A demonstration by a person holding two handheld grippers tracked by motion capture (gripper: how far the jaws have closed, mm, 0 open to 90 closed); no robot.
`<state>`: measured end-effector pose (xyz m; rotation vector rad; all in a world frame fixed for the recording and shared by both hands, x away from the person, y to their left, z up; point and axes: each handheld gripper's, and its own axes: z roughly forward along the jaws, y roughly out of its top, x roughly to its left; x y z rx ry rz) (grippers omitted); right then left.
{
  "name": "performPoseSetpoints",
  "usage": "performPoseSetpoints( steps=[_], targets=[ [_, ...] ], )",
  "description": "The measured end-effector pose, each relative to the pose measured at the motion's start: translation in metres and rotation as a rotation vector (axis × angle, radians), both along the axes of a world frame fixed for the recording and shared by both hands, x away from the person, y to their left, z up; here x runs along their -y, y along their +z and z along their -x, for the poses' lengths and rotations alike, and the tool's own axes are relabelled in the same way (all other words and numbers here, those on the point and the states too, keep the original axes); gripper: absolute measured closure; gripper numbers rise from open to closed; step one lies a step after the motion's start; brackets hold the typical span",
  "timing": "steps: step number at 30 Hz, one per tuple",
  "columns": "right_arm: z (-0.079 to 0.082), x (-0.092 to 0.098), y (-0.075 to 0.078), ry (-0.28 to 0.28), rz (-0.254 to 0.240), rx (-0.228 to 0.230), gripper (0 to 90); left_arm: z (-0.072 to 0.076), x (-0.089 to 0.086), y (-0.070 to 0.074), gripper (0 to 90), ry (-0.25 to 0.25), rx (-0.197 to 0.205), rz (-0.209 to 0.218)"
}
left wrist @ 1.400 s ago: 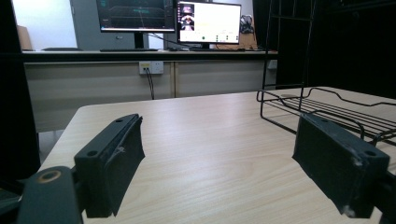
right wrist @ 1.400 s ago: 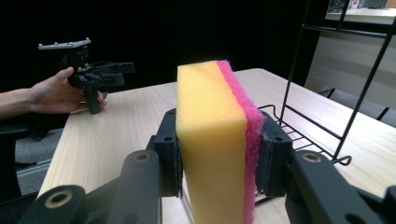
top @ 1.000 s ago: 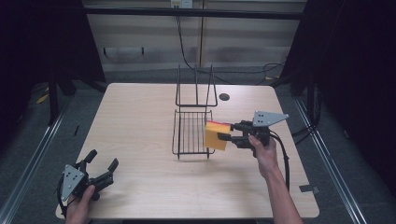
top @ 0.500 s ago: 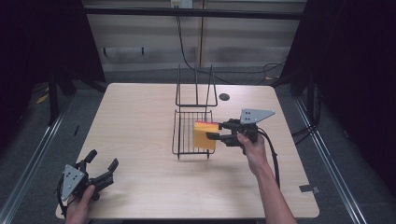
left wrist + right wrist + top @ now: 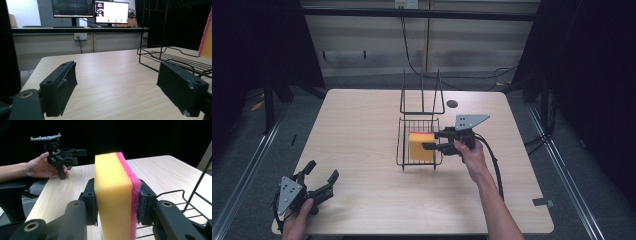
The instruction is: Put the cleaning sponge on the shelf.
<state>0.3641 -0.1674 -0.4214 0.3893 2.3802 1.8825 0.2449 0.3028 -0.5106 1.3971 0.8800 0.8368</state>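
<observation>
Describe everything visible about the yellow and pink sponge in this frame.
The yellow foam sponge with a thin pink scouring layer is a thick rectangular block, looking soft and porous. It stands on edge, clamped between the two black jaws of the right gripper, one pad on the yellow face, one on the pink. From above it sits over the flat grid base of the black wire rack at mid-table; whether it rests on the wires cannot be told.

Left gripper (image 5: 125, 87) jaws apart above wooden table (image 5: 107, 75), wire rack (image 5: 172, 58) ahead right, monitors (image 5: 90, 10) beyond
</observation>
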Motion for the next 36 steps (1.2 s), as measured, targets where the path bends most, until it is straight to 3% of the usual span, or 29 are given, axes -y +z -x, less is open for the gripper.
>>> performPoseSetpoints(
  steps=[12, 16, 36],
  targets=[
    [-0.012, -0.003, -0.013, 0.004, -0.018, -0.022, 59.5, 0.0, 0.0, 0.0, 15.6, -0.001, 0.0, 0.0],
    [-0.016, -0.007, -0.021, 0.009, 0.002, -0.037, 59.5, 0.0, 0.0, 0.0, 15.6, 0.001, 0.001, 0.003],
    [-0.019, -0.01, -0.032, 0.042, 0.011, -0.081, 58.3, 0.0, 0.0, 0.0, 15.6, -0.001, 0.003, -0.003]
  ],
)
